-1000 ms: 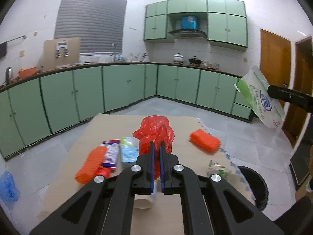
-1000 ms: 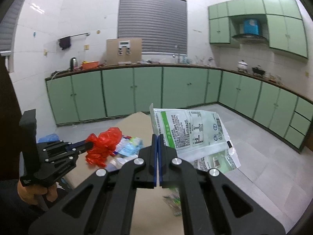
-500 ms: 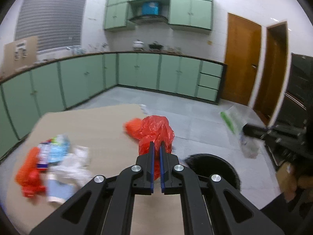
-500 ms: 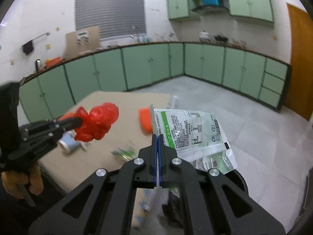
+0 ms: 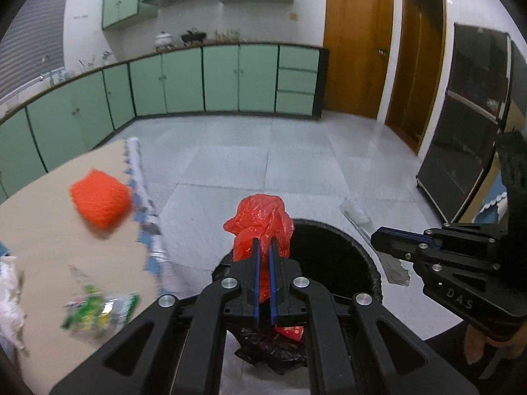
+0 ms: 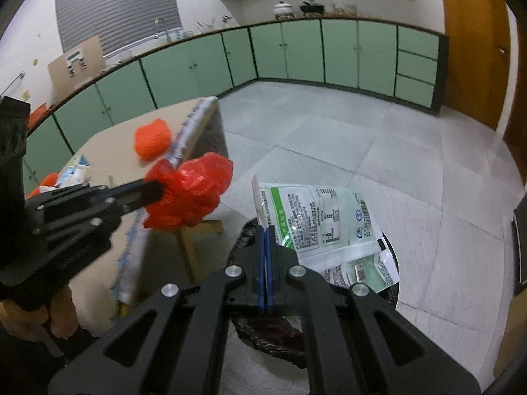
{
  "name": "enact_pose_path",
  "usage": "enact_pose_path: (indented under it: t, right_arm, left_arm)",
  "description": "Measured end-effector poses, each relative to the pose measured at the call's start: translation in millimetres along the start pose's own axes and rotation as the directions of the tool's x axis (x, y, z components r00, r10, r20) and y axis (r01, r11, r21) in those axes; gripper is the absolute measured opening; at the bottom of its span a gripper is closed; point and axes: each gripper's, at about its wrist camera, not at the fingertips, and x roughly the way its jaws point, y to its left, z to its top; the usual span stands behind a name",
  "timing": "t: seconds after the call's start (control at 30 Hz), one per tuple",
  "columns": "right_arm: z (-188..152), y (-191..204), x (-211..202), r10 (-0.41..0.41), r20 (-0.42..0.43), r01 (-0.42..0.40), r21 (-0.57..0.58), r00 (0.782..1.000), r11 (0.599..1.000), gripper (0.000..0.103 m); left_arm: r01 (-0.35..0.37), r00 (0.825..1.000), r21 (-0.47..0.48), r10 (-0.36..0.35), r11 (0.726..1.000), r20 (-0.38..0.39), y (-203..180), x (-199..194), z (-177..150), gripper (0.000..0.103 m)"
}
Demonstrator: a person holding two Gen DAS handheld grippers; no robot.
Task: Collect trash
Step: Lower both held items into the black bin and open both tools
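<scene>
The left gripper (image 5: pixel 263 247) was clamped on a crumpled red plastic bag (image 5: pixel 260 223), which bulged just ahead of its tips above the black bin (image 5: pixel 329 247). The right gripper (image 6: pixel 266 233) pinched 1 edge of a green-and-white pouch (image 6: pixel 316 220) that fanned out to its right, over the bin. Both looked light, soft and slippery film, best nipped at a bunched fold or a sealed edge.
</scene>
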Motion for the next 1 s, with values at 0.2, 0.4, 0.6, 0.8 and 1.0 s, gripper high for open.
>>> enact_pose_path:
  t: [0.2, 0.4, 0.6, 0.8, 1.0]
  right_arm:
    - [4, -26, 35, 0.012, -0.059, -0.007, 0.078, 0.998, 0.997, 0.0]
    - [4, -51, 45, -0.006, -0.075, 0.02, 0.182, 0.997, 0.983, 0.024]
    - [3, -54, 27, -0.032, -0.026, 0.036, 0.183, 0.999, 0.982, 0.031]
    - [11, -9, 7, 0.007, 0.029, -0.009, 0.067, 1.0, 0.998, 0.031]
    - [26, 54, 10, 0.12, 0.027, -0.12, -0.02, 0.992, 0.993, 0.031]
  left_arm:
    - [0.013, 0.997, 0.043, -0.009, 0.999, -0.076, -17, 39, 4, 0.005]
    - [0.052, 0.981, 0.036, -0.044, 0.998, -0.189, -20, 80, 8, 0.024]
    - [0.029, 0.989, 0.039, -0.023, 0.999, -0.149, -21, 65, 10, 0.029]
    - [-0.159, 0.987, -0.019, 0.159, 0.987, 0.005, 20, -12, -4, 0.048]
    - [-0.335, 0.939, -0.121, 0.342, 0.934, 0.039, 84, -65, -32, 0.064]
